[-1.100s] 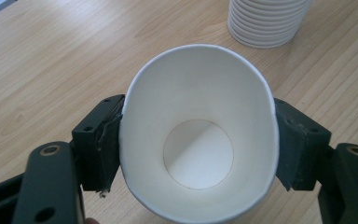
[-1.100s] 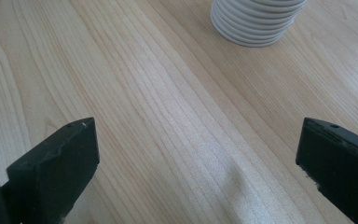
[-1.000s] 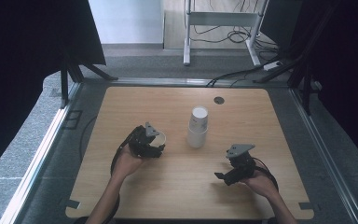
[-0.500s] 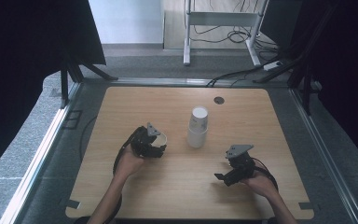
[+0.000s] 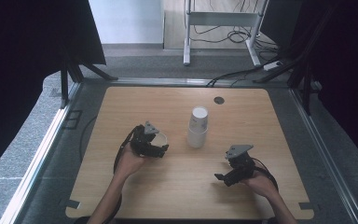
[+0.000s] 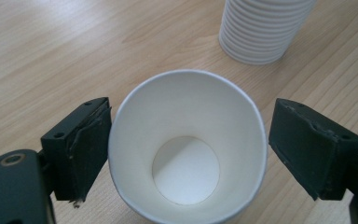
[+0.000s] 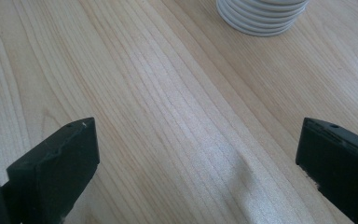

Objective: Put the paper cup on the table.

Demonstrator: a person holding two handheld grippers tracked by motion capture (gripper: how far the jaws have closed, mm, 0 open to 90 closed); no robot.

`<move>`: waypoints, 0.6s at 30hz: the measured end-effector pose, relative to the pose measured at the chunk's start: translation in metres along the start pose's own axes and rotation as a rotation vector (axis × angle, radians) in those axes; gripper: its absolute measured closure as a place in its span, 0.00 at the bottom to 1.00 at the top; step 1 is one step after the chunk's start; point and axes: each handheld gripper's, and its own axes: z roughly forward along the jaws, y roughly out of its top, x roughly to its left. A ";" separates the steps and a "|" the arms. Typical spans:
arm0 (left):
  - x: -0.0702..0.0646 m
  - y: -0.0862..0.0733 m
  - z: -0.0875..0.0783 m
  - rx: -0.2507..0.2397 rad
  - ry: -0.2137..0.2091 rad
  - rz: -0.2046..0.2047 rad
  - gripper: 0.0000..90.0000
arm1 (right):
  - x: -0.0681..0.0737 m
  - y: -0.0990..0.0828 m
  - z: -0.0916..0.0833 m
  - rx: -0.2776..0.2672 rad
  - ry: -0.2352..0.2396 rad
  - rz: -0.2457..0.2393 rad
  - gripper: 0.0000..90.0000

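Separation of one paper cup (image 6: 186,149) from the upside-down cup stack (image 5: 198,127) looks done: your cup stands upright on the tabletop (image 5: 177,196), left of the stack. Your left gripper (image 6: 186,154) has just been opening its jaws, which now sit loosely either side of the cup rather than squeezing it as before. Your right gripper (image 7: 198,163) waits open and empty. Backing the left hand away remains.
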 end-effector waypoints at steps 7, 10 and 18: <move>-0.007 0.003 -0.017 -0.053 -0.017 0.002 0.13 | 0.001 0.002 -0.005 -0.015 -0.009 0.000 0.00; -0.010 0.004 -0.024 -0.067 -0.024 0.007 0.12 | 0.001 0.003 -0.009 -0.031 -0.017 0.001 0.00; -0.021 0.000 -0.047 -0.117 -0.047 0.033 0.11 | 0.003 0.002 -0.019 -0.056 -0.026 0.006 0.00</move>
